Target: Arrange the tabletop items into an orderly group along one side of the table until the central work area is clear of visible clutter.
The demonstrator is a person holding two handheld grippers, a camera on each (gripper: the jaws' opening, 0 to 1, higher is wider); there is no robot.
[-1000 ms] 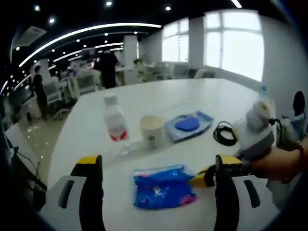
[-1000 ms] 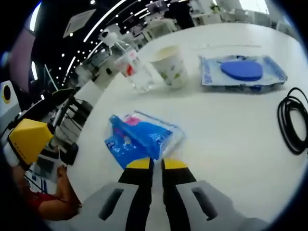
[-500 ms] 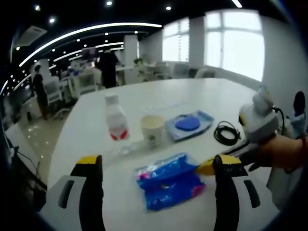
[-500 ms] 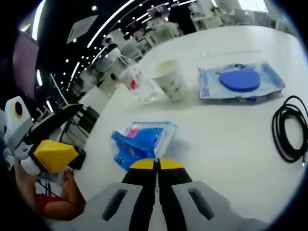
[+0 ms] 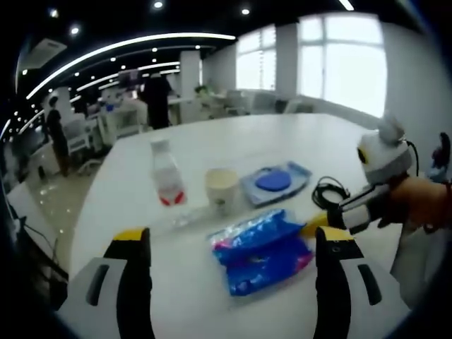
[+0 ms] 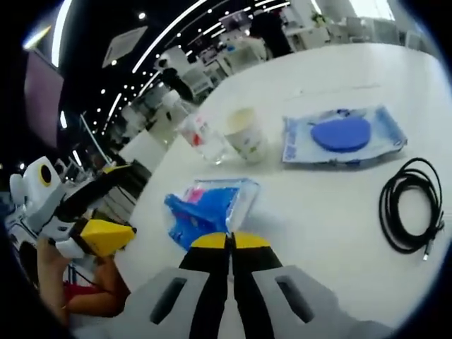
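A blue and pink plastic packet [image 5: 263,251] lies askew on the white table [image 5: 233,145], between my left gripper's [image 5: 232,237] wide-open jaws. My right gripper [image 6: 230,241] is shut on the packet's [image 6: 208,208] near edge; it enters the left gripper view from the right, its yellow tip [image 5: 313,224] on the packet. Beyond stand a clear bottle [image 5: 167,176] with a red label and a paper cup [image 5: 222,191]. A flat wrapper with a round blue pad [image 5: 275,182] lies next to them, a coiled black cable [image 5: 328,192] further right.
In the right gripper view the bottle [image 6: 201,134], cup [image 6: 245,134], pad wrapper [image 6: 344,134] and cable [image 6: 409,215] run in a line across the table, and my left gripper [image 6: 99,236] stands at the left. People and desks stand far behind the table.
The right gripper has pulled the blue packet to the right in the left gripper view, closer to the cup and cable. The left gripper has stayed open and still.
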